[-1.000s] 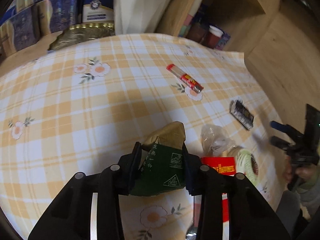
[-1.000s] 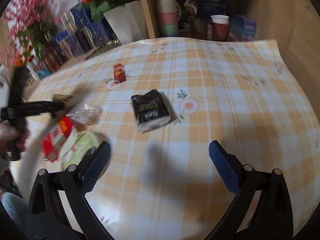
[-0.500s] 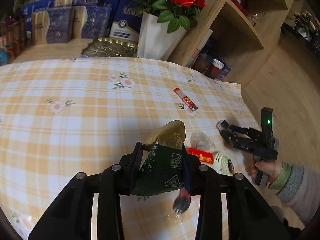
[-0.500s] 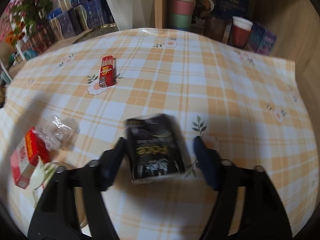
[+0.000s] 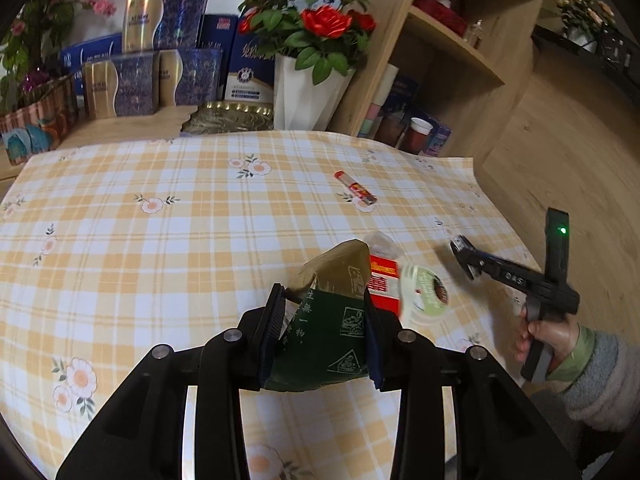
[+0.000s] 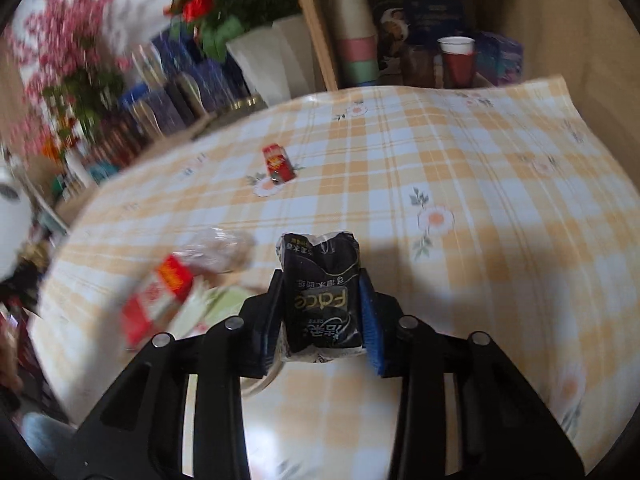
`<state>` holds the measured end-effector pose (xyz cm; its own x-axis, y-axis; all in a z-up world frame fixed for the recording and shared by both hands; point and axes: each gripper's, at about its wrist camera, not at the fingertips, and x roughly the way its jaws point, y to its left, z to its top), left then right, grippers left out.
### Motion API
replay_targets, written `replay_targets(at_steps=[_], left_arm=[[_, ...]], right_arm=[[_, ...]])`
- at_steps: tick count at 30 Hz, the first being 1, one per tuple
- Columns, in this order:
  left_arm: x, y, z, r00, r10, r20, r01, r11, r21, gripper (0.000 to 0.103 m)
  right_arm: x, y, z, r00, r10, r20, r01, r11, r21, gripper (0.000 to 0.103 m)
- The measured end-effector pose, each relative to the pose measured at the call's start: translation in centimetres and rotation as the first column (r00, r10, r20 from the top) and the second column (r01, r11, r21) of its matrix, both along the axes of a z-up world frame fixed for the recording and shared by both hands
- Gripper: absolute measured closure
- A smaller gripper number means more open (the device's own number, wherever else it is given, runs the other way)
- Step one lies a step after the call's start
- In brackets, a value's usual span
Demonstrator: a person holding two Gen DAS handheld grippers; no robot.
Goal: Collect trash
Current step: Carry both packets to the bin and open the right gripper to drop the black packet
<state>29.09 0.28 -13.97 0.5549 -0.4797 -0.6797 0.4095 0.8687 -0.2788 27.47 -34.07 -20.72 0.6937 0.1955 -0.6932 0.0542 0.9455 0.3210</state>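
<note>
My left gripper (image 5: 322,334) is shut on a green and gold packet (image 5: 328,320) and holds it above the checked tablecloth (image 5: 160,240). My right gripper (image 6: 320,320) is shut on a black tissue pack (image 6: 322,300), lifted off the cloth; it also shows at the right of the left wrist view (image 5: 466,258). On the cloth lie a red carton (image 5: 384,286), a round white-green lid (image 5: 426,290), a crumpled clear wrapper (image 6: 218,250) and a red lighter (image 5: 356,193).
Boxes (image 5: 160,72), a gold tray (image 5: 228,118) and a white vase of red roses (image 5: 304,96) stand at the table's back. A wooden shelf (image 5: 440,60) with cups (image 6: 456,60) stands behind right. A metal rim (image 6: 260,386) shows under the right gripper.
My right gripper closed on the black tissue pack and lifted it toward the pile. My left gripper rose and pulled back, still holding the packet.
</note>
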Motion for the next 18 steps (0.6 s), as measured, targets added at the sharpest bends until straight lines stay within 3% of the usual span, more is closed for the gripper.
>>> replay_targets(at_steps=[7,12,18], left_arm=[[-4.4,-0.2,2.0,0.999,0.004,0.043,-0.003,1.0,-0.01,0.068],[-8.7,-0.1,2.8,0.998,0.001,0.059,0.001,1.0,-0.028,0.068],[-13.3,1.0,2.7,0.999,0.035,0.041,-0.033,0.998,-0.051,0.068]], right_arm=[[-7.1,-0.6,1.4,0.999,-0.048,0.02,0.046,0.994,0.097,0.066],[-10.7,-0.4,2.4,0.999,-0.042,0.027,0.04,0.997,0.068,0.066],[-14.2,2.3,3.2,0.998,0.04,0.05,-0.042,0.998,0.036,0.066]])
